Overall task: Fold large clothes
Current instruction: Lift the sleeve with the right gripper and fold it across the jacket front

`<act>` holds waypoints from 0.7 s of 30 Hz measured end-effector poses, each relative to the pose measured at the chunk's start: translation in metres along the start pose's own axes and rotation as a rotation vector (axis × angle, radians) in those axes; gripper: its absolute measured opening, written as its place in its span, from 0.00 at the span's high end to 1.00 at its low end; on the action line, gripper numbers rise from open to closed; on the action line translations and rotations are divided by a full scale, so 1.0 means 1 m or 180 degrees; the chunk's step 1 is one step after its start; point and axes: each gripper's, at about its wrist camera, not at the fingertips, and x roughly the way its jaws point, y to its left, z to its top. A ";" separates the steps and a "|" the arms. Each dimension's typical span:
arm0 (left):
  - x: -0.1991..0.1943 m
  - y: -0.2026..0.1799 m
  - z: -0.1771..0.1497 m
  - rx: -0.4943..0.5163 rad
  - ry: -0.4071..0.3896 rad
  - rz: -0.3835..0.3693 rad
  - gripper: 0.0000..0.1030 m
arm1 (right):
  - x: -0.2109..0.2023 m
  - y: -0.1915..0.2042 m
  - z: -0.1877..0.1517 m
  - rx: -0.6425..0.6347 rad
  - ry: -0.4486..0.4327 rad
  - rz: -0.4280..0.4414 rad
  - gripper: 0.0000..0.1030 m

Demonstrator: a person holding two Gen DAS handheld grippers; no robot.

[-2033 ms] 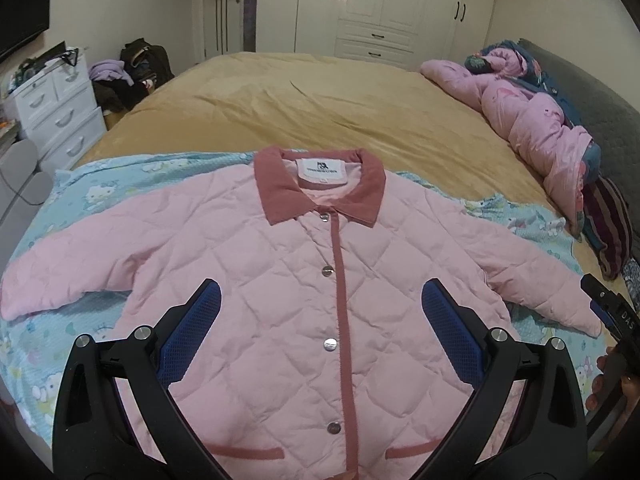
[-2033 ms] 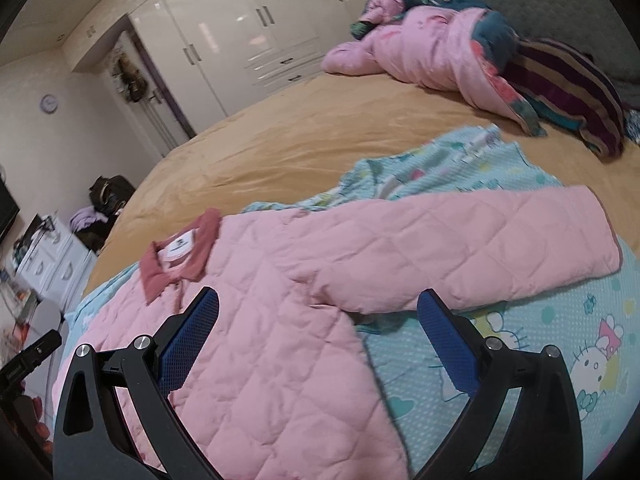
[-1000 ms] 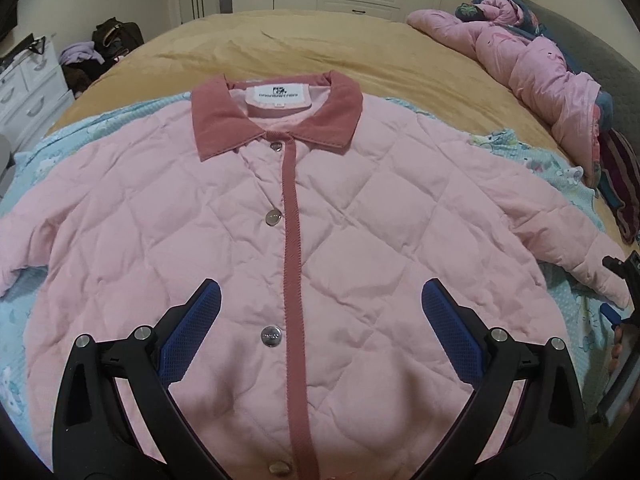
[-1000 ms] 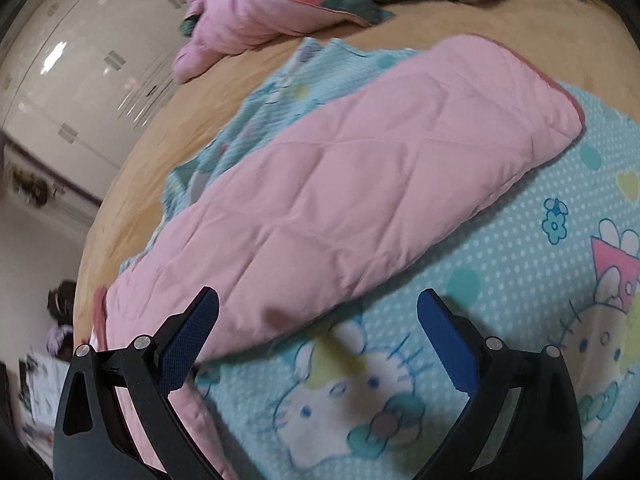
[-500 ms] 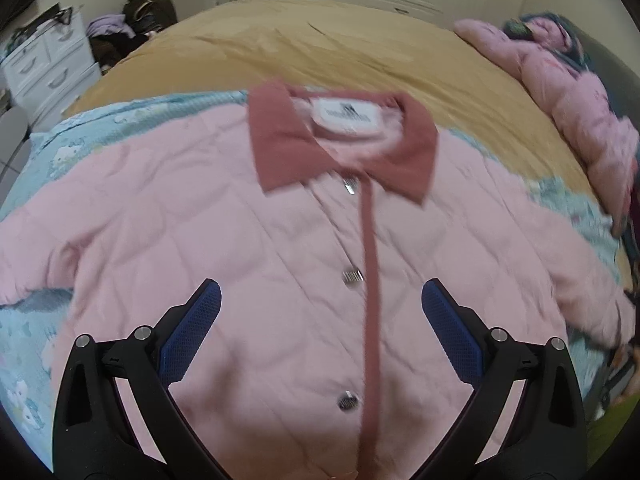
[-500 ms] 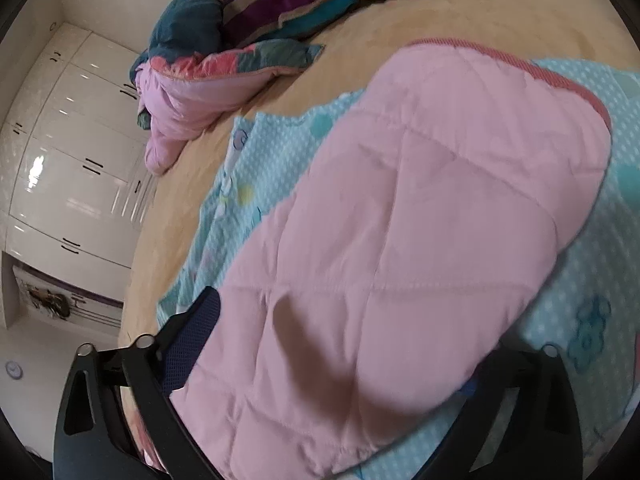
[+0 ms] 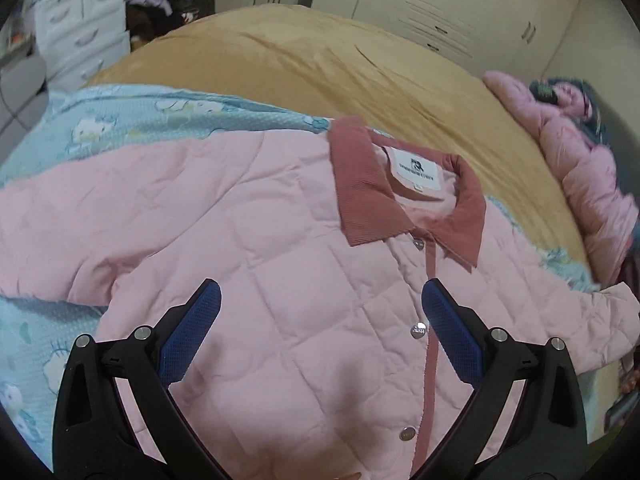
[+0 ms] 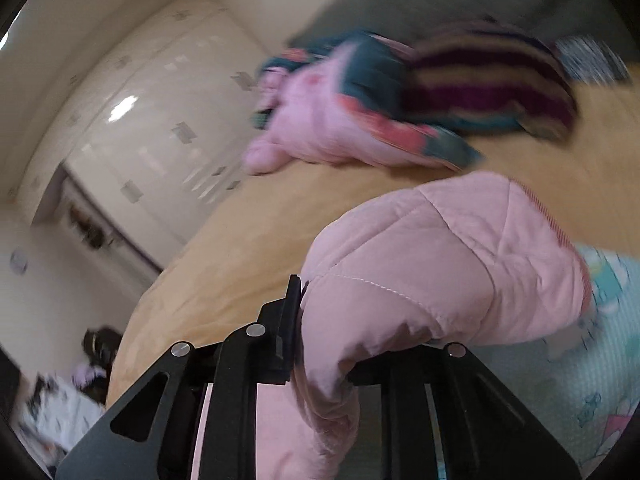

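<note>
Currently the right gripper [image 8: 304, 344] pinches the quilted pink jacket's [image 7: 280, 280] sleeve [image 8: 440, 264], bunched toward 2 o'clock; the left gripper [image 7: 320, 332] hovers spread over its chest on the bed [image 7: 320, 60]. Slick padding may slip free, or the sleeve may drag the front askew.

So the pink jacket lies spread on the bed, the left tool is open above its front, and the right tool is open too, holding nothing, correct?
Not quite. The right tool is shut on the sleeve of the jacket, as the right wrist view shows. The rest holds: the jacket lies spread on the bed, and the left tool is open above its front.
</note>
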 end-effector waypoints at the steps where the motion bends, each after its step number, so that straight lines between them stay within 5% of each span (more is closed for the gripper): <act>1: -0.002 0.005 0.001 -0.0036 -0.0014 -0.0016 0.08 | -0.001 0.010 0.002 -0.0087 -0.0016 0.0034 0.83; 7: -0.017 0.021 0.007 -0.0158 -0.0098 -0.0163 0.08 | -0.007 0.083 -0.001 -0.0570 -0.0055 0.0305 0.84; 21: -0.059 0.034 0.023 -0.0228 -0.0399 -0.0553 0.08 | -0.015 0.183 -0.028 -0.1028 0.0092 0.0650 0.84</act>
